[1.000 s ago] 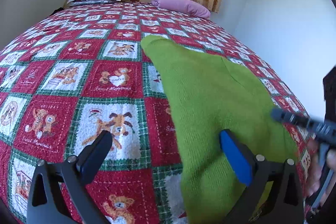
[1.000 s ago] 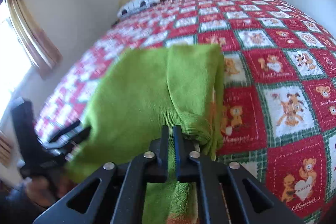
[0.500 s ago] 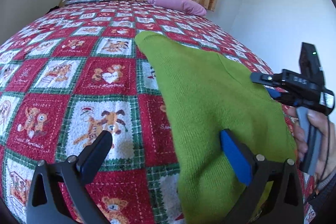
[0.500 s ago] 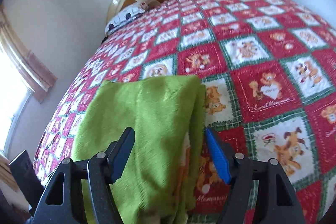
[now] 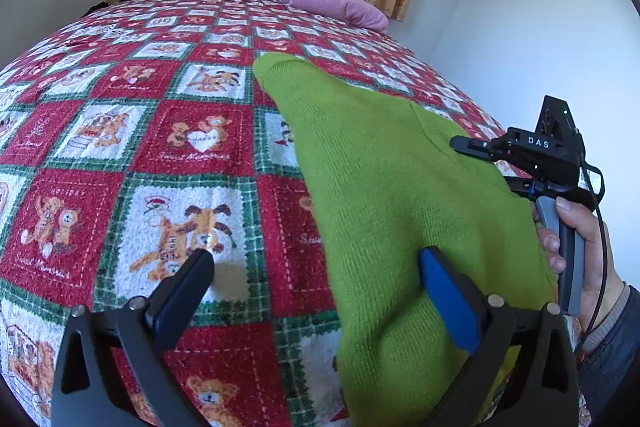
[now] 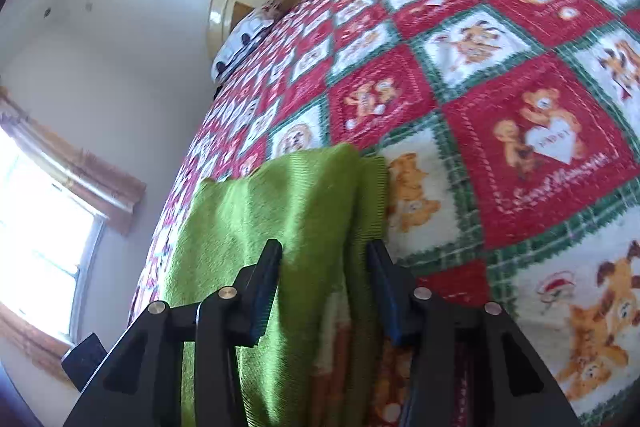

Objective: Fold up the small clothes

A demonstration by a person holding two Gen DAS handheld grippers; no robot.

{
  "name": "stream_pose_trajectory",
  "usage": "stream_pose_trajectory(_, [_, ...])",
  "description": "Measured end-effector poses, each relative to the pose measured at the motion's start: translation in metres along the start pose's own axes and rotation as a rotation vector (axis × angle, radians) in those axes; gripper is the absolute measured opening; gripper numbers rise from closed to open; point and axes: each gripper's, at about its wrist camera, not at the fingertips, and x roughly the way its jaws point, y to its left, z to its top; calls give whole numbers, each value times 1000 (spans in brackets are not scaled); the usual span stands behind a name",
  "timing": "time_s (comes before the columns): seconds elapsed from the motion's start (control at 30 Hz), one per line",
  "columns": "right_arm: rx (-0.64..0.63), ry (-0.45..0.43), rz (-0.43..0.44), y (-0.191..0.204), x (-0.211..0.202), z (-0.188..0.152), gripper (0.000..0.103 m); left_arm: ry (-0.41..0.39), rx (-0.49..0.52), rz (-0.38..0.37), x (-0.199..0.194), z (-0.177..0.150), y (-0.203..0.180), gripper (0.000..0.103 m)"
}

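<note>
Green knit garment (image 5: pixel 392 195) lay folded on the bed's teddy-bear quilt (image 5: pixel 120 147), near the right edge. Left tongs (image 5: pixel 316 291) spread wide, one pad over the cloth, nothing pinched. Right tongs (image 6: pixel 324 283) closing, cloth between the pads, not yet pressed. Pink pillow (image 5: pixel 332 5) by the headboard.

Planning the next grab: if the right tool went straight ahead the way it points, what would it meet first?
Most likely the green knitted garment: its folded edge lies between the closing jaws of the right tool, on the red patchwork teddy-bear bedspread. Depth is unclear.
</note>
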Motion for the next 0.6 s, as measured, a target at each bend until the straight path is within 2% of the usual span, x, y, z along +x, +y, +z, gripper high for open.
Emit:
stream_pose_trajectory(0.13, [41, 13, 39, -8, 4, 2, 43, -16, 6, -15, -3, -2, -2, 102])
stream_pose_trajectory(0.2, [58, 2, 32, -11, 5, 3, 43, -22, 18, -31, -5, -3, -5, 97])
stream_pose_trajectory(0.27, [23, 2, 9, -3, 9, 2, 43, -13, 29, -44, -3, -3, -7, 94])
stream_pose_trajectory(0.33, [-1, 11, 10, 6, 10, 1, 31, 1, 32, -78, -2, -1, -8, 84])
stream_pose_trajectory(0.37, [-15, 7, 2, 9, 7, 2, 30, 6, 35, -98, -2, -1, -9, 73])
stream_pose_trajectory(0.4, [-26, 2, -1, 11, 5, 3, 26, 12, 46, -132, -2, 0, -13, 53])
stream_pose_trajectory(0.43, [-41, -4, 2, 16, 2, 3, 23, 16, 66, -164, -3, 0, -18, 46])
stream_pose_trajectory(0.5, [-64, -17, 9, 27, -3, 4, 22, 6, 108, -120, -7, 0, -28, 42])
stream_pose_trajectory(0.6, [-122, -30, -7, 48, -11, 3, 21, 18, 100, -114, -12, 5, -31, 35])
